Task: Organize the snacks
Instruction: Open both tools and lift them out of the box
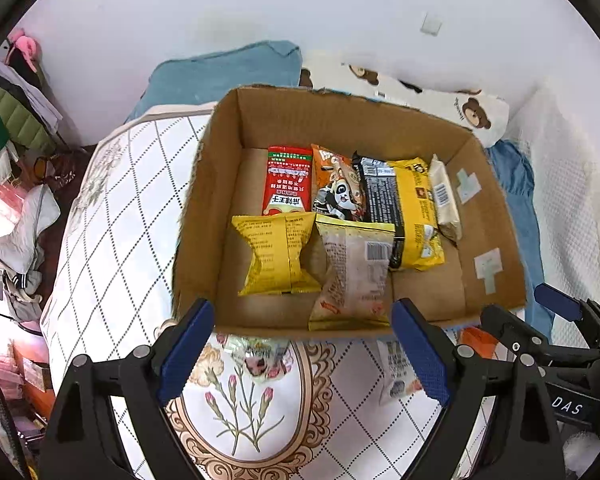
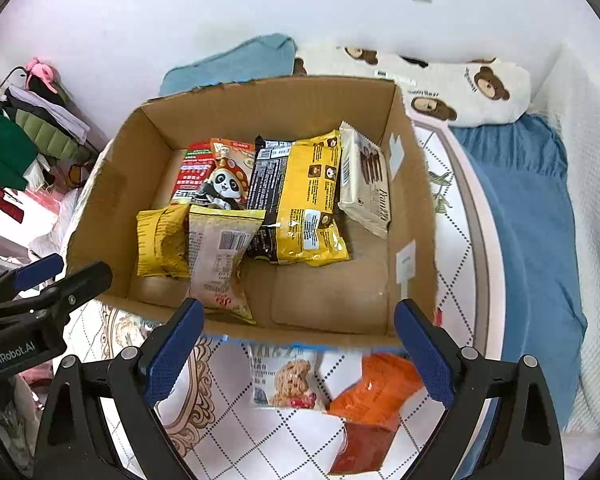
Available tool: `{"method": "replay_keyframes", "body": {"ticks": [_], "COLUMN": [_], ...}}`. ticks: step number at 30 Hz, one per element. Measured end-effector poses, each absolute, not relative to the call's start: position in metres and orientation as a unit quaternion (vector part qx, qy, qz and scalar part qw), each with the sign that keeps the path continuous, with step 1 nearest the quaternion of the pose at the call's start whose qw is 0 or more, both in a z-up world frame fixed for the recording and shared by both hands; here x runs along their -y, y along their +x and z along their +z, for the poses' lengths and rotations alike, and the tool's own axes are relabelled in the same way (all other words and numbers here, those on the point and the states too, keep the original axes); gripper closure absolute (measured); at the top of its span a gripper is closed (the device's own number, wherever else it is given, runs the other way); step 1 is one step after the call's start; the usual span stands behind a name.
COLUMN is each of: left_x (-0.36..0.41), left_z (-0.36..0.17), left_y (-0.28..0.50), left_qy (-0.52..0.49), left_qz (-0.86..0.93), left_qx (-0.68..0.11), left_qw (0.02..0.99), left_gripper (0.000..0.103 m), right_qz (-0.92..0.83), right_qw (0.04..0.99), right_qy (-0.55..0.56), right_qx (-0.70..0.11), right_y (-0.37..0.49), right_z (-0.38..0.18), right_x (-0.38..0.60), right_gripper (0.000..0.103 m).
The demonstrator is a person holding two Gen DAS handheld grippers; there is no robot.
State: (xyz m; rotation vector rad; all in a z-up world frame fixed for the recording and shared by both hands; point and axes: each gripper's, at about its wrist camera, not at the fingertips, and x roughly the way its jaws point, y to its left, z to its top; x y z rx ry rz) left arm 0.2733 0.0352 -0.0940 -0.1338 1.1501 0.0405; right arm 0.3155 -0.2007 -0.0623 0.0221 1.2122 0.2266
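An open cardboard box point(image 1: 204, 184) point(image 2: 112, 184) sits on the bed. In it lie a red packet point(image 1: 286, 184), an orange panda packet point(image 2: 226, 180), a black-and-yellow packet point(image 2: 304, 200), a cream wafer packet point(image 2: 364, 180), a yellow packet point(image 1: 274, 256) and a beige barcoded packet point(image 1: 352, 276). My left gripper point(image 1: 304, 352) hovers open and empty before the box's near wall. Beside it, my right gripper point(image 2: 300, 352) is open and empty too. Below the right gripper, on the bedspread, lie a cookie packet point(image 2: 288, 376) and an orange packet point(image 2: 376, 392).
The quilted floral bedspread point(image 1: 112, 216) carries the box. A blue pillow point(image 2: 236, 60), a bear-print pillow point(image 2: 472, 92) and a blue blanket point(image 2: 532, 216) lie behind and to the right. Clothes and clutter point(image 1: 16, 120) fill the floor left of the bed. A shiny packet point(image 1: 256, 356) lies under my left gripper.
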Motion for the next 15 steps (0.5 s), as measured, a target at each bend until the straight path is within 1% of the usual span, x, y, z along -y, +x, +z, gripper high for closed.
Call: {"method": "replay_keyframes", "body": {"ticks": [9, 15], "left_x": [-0.032, -0.028], "left_z": [-0.053, -0.050], "left_y": [0.218, 0.192], "left_qy": [-0.046, -0.053], "left_qz": [0.038, 0.037], "left_qx": [-0.469, -0.473], "left_qw": [0.881, 0.879], "left_gripper": [0.012, 0.012], "right_qz": [0.108, 0.120], "right_qw": [0.857, 0.873], "right_qy": [0.005, 0.033], "right_qx": [-0.505, -0.472], "right_y": [0.264, 0.229], "right_z": [-0.027, -0.002], "right_x": [0.197, 0.200], "right_gripper": [0.005, 0.005]}}
